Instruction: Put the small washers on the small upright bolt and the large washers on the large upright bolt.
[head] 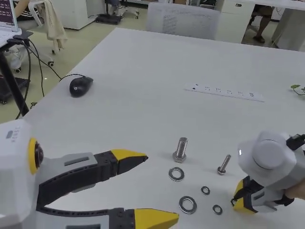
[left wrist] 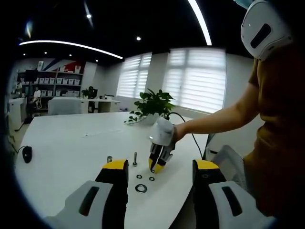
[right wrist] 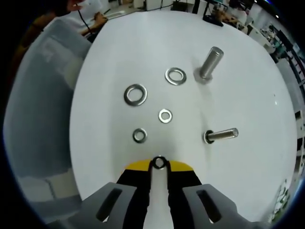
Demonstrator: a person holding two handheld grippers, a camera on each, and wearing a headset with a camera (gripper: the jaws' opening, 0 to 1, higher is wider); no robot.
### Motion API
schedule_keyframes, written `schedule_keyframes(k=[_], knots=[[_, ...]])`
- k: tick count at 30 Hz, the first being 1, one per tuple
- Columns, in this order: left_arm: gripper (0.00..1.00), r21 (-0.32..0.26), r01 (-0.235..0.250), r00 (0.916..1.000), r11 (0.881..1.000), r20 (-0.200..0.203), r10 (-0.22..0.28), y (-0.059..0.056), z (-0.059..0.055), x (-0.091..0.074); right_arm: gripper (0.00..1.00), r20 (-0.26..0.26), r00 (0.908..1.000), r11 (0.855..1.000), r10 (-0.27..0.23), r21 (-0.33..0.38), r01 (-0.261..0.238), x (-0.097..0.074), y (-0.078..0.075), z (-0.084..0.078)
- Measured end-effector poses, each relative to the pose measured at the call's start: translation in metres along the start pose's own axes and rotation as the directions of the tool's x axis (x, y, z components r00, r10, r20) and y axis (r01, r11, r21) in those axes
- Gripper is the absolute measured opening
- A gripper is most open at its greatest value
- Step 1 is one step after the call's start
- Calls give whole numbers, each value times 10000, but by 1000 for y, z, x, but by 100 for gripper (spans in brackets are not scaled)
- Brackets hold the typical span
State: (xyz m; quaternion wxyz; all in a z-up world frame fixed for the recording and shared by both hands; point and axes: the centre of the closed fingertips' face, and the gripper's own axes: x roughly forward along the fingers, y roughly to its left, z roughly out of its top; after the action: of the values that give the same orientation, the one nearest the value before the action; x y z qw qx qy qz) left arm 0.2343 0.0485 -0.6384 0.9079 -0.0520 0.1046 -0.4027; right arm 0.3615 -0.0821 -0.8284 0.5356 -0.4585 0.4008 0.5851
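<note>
Firstly, bench (head: 143,71): white and broad; we see every item below standing or lying on it.
Left tongs (head: 161,187): at the near left in the head view, released, with the yellow-tipped jaws spread wide and grasping nothing. They point right, toward the washers.
Right tongs (head: 241,204): at the near right, tips down close to the bench, clenched on the held small washer and well apart from the left tongs.
Power strip (head: 224,92): white, lying flat at the far right.
Mouse (head: 80,86): black, at the far left, near the bench edge.
Large bolt (head: 180,149): standing on its head, thread up, between the two tongs.
Small bolt (head: 224,163): also standing on its head, right of the large bolt and apart from it.
Far large washer (head: 176,173): flat on the bench, just beside the large bolt's head on its near side.
Near large washer (head: 188,205): flat, nearer to us, close to the lower left jaw tip.
Far small washer (head: 205,190): flat, to the near left of the small bolt.
Near small washer (head: 217,209): flat, right of the near large washer and just left of the right tongs.
Held small washer (right wrist: 159,163): we see it in the right gripper view as a ring pinched at the very tips of the right tongs.
</note>
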Motion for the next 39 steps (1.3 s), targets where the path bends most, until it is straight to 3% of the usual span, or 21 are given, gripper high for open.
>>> schedule_keyframes(k=[13, 29, 39], knots=[[53, 32, -27, 10000, 10000, 27, 27, -2, 2, -3, 12, 149, 9997, 9992, 202, 352, -208, -6, -1, 1], [53, 68, 122, 9999, 9999, 25, -122, -4, 1, 2, 12, 480, 9984, 9994, -314, -126, 321, -51, -19, 25], [53, 17, 149, 9999, 9999, 82, -149, -2, 2, 2, 12, 475, 9964, 9969, -701, -324, 716, -69, -36, 36]])
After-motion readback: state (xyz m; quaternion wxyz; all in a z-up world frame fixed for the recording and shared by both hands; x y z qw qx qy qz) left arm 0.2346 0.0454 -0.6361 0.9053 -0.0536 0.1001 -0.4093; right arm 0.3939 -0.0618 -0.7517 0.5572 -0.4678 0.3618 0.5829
